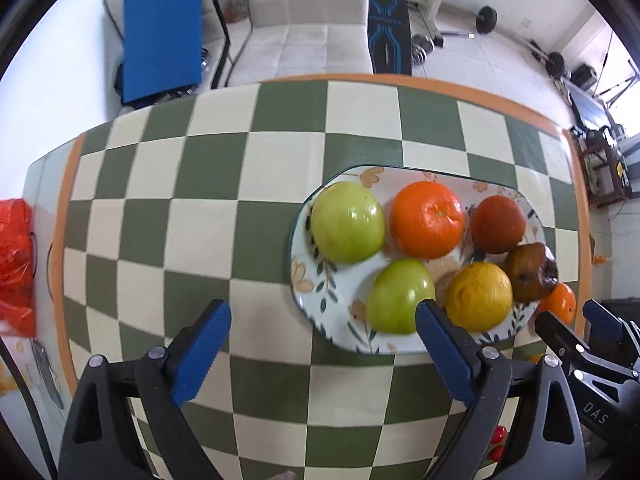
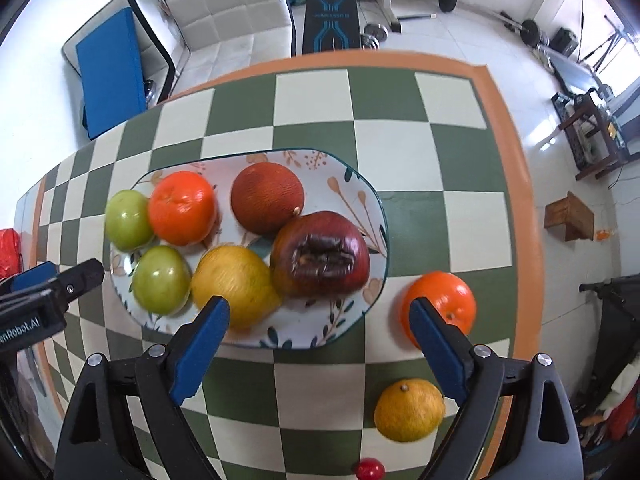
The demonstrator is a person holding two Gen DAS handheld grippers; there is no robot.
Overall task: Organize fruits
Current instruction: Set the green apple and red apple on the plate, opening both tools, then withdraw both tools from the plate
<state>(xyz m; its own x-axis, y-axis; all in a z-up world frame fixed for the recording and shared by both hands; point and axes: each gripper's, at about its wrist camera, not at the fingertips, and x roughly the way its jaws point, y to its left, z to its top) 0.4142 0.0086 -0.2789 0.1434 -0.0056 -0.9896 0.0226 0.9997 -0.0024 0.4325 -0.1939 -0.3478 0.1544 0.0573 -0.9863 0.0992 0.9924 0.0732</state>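
A floral oval plate [image 1: 316,280] [image 2: 352,184] on the checkered table holds two green apples [image 1: 347,227] [image 1: 400,296], a bright orange [image 1: 427,220] [image 2: 182,208], a dark reddish-brown orange [image 1: 498,224] [image 2: 267,198], a yellow citrus [image 1: 479,297] [image 2: 234,284] and a rotten dark-red apple [image 1: 530,272] [image 2: 320,260]. Off the plate to its right lie an orange [image 2: 444,304] [image 1: 560,302], a yellow citrus [image 2: 408,410] and a small red fruit [image 2: 370,469]. My left gripper [image 1: 323,324] is open and empty at the plate's near left. My right gripper [image 2: 318,320] is open and empty over the plate's near right edge.
The checkered green-and-cream tablecloth [image 1: 208,168] has an orange border [image 2: 520,208]. A red plastic bag [image 1: 14,264] lies at the far left. Small red fruits [image 1: 498,442] sit near the front edge. A white sofa [image 1: 308,20], blue mat and gym gear stand beyond the table.
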